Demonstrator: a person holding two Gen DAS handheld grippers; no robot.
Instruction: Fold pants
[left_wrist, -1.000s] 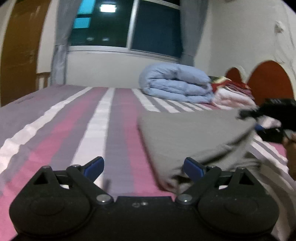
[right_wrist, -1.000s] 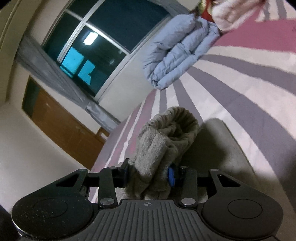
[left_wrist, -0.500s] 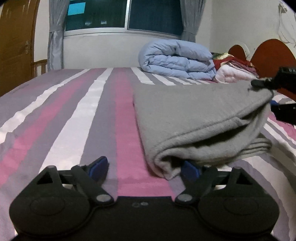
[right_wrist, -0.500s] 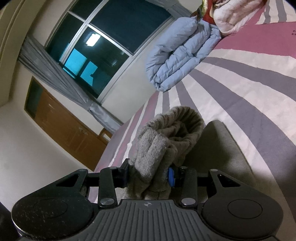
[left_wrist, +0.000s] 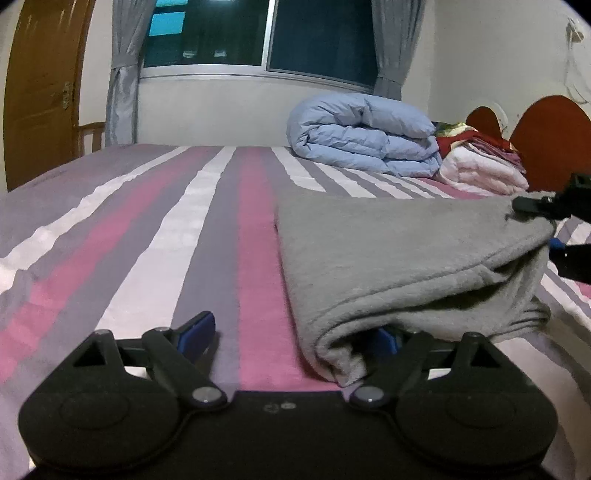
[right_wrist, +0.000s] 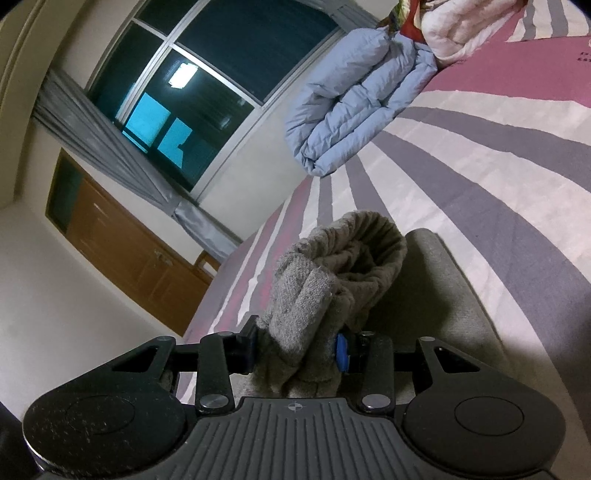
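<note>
The grey pants (left_wrist: 399, 254) lie folded on the striped bed (left_wrist: 147, 240), with the folded edge toward my left gripper. My left gripper (left_wrist: 291, 334) is open and low on the bed; its right finger is tucked under the near fold, its left finger rests on the sheet. My right gripper (right_wrist: 295, 350) is shut on a bunched corner of the pants (right_wrist: 332, 273) and holds it lifted. In the left wrist view the right gripper (left_wrist: 554, 221) shows at the far right, at the pants' raised corner.
A folded light-blue duvet (left_wrist: 365, 136) and a pink and red pile of bedding (left_wrist: 480, 166) lie at the head of the bed, by the brown headboard (left_wrist: 546, 136). A window with grey curtains (left_wrist: 125, 70) and a wooden door (left_wrist: 40, 88) are behind.
My left gripper has moved down and forward to the pants' near fold, and its right finger has slid under it. My right gripper keeps its hold on the raised corner.
</note>
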